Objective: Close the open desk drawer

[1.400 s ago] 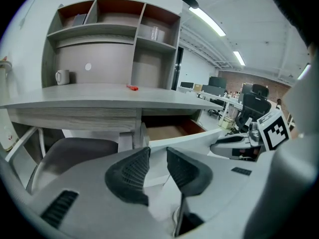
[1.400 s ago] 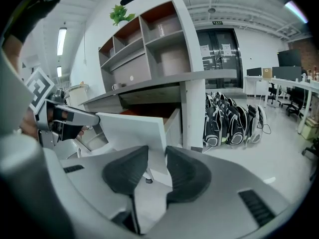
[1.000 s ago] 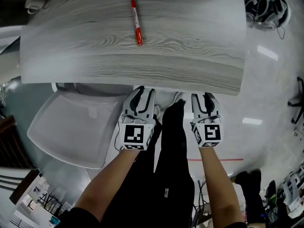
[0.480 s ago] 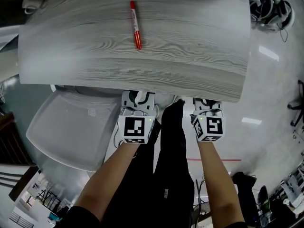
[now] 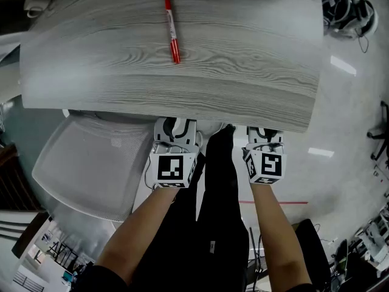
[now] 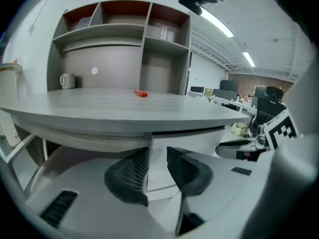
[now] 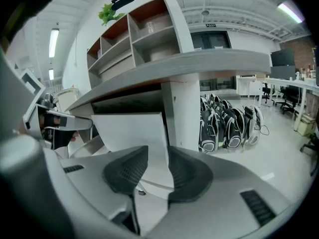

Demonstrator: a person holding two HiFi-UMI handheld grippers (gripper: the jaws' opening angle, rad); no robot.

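Observation:
Under the front edge of the grey wood desk [image 5: 182, 72], the white drawer front [image 5: 211, 126] shows as a sliver between my two grippers. The left gripper [image 5: 176, 125] and right gripper [image 5: 264, 131] point at it side by side, fingertips tucked under the desk edge. In the left gripper view the jaws [image 6: 157, 156] stand apart with the drawer front [image 6: 189, 141] right behind the gap. The right gripper view shows the same: open jaws [image 7: 158, 158] close against the white panel [image 7: 132, 131]. Nothing is clamped. I cannot tell whether the tips touch the panel.
A red pen [image 5: 172, 31] lies on the desk top. A white mesh chair [image 5: 91, 169] stands at the left by the left gripper. The person's black-trousered legs [image 5: 213, 212] are between the arms. Backpacks [image 7: 227, 128] sit on the floor to the right.
Both grippers have moved forward toward the desk. Their fingers, fully visible a second ago, now lie mostly under the desk edge.

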